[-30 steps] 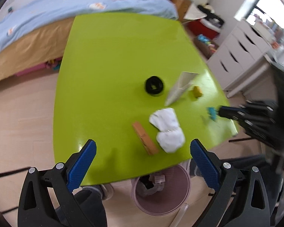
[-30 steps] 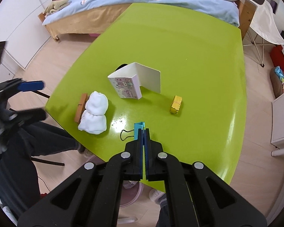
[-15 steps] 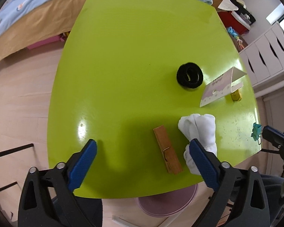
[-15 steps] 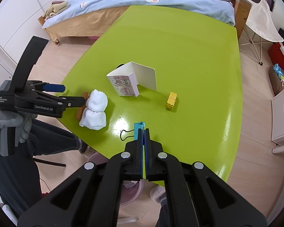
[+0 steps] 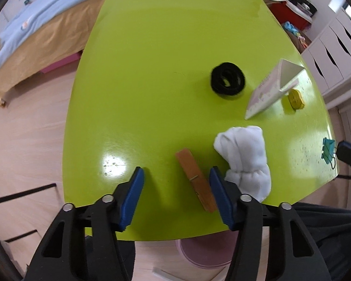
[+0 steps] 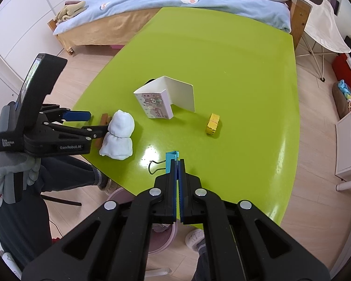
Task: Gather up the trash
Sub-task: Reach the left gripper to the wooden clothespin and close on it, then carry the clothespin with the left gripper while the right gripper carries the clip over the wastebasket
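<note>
On the green table (image 5: 152, 70) a brown wooden clothespin (image 5: 195, 180) lies near the front edge. My left gripper (image 5: 176, 172) points down over it, its jaws closing. The clothespin sits between the fingers close to the right pad, and the left pad is still apart from it. A white crumpled wad (image 5: 243, 159) lies just right of it. In the right wrist view the left gripper (image 6: 97, 122) is beside that wad (image 6: 119, 135). My right gripper (image 6: 177, 162) is shut and empty. Its tips hover by a teal binder clip (image 6: 172, 159) that rests on the table.
A folded white card (image 6: 166, 100), a yellow piece (image 6: 213, 123) and a black ring (image 5: 227, 80) lie farther back. A pink bin (image 5: 203, 253) stands on the floor under the table's front edge. A bed (image 6: 175, 4) and white drawers (image 5: 334, 46) flank the table.
My left gripper has dropped toward the front of the table and its jaws have narrowed around the clothespin. The right gripper has stayed still and shut by the binder clip.
</note>
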`<action>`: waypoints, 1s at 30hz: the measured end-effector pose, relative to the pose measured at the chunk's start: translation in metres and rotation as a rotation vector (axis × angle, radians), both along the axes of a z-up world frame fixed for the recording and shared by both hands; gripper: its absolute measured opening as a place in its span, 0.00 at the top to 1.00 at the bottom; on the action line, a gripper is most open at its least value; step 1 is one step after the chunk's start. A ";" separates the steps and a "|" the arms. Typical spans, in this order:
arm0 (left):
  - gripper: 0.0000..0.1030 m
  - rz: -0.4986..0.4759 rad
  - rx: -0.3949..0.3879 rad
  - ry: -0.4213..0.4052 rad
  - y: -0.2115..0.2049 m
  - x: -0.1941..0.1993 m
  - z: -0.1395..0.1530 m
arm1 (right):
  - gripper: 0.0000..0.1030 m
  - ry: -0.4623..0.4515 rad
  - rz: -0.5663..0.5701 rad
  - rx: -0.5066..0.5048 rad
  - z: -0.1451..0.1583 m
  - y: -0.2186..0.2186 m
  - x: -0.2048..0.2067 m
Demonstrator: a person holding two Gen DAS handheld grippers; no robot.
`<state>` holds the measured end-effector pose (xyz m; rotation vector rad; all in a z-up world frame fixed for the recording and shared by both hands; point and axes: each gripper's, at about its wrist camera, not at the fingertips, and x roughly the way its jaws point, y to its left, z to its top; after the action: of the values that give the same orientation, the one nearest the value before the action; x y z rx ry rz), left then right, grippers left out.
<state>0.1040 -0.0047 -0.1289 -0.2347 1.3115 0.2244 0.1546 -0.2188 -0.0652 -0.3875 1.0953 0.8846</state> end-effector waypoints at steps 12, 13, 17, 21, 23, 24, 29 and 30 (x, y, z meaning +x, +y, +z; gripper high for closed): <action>0.86 -0.118 -0.025 -0.042 -0.012 -0.005 0.005 | 0.99 0.010 -0.011 0.023 -0.002 -0.003 -0.005; 0.87 -0.124 -0.012 -0.045 -0.012 -0.007 0.006 | 0.99 0.010 -0.012 0.027 -0.002 -0.003 -0.006; 0.87 -0.147 -0.008 -0.077 -0.010 -0.010 0.011 | 0.99 0.006 -0.018 0.052 0.003 -0.004 -0.007; 0.87 -0.171 -0.003 -0.123 -0.010 -0.020 0.022 | 0.99 -0.004 -0.022 0.076 0.010 -0.005 -0.012; 0.87 -0.186 -0.002 -0.153 -0.011 -0.027 0.032 | 0.99 -0.008 -0.024 0.089 0.013 -0.007 -0.016; 0.87 -0.195 0.001 -0.170 -0.011 -0.031 0.037 | 0.99 -0.012 -0.024 0.096 0.015 -0.008 -0.019; 0.87 -0.239 -0.006 -0.250 -0.017 -0.051 0.061 | 0.99 -0.025 -0.021 0.124 0.025 -0.014 -0.031; 0.87 -0.250 -0.007 -0.268 -0.019 -0.057 0.067 | 0.99 -0.024 -0.021 0.129 0.026 -0.015 -0.034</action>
<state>0.0472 -0.0238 -0.0623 -0.1001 1.0632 -0.0240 0.1206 -0.2334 -0.0391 -0.2791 1.0126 0.9245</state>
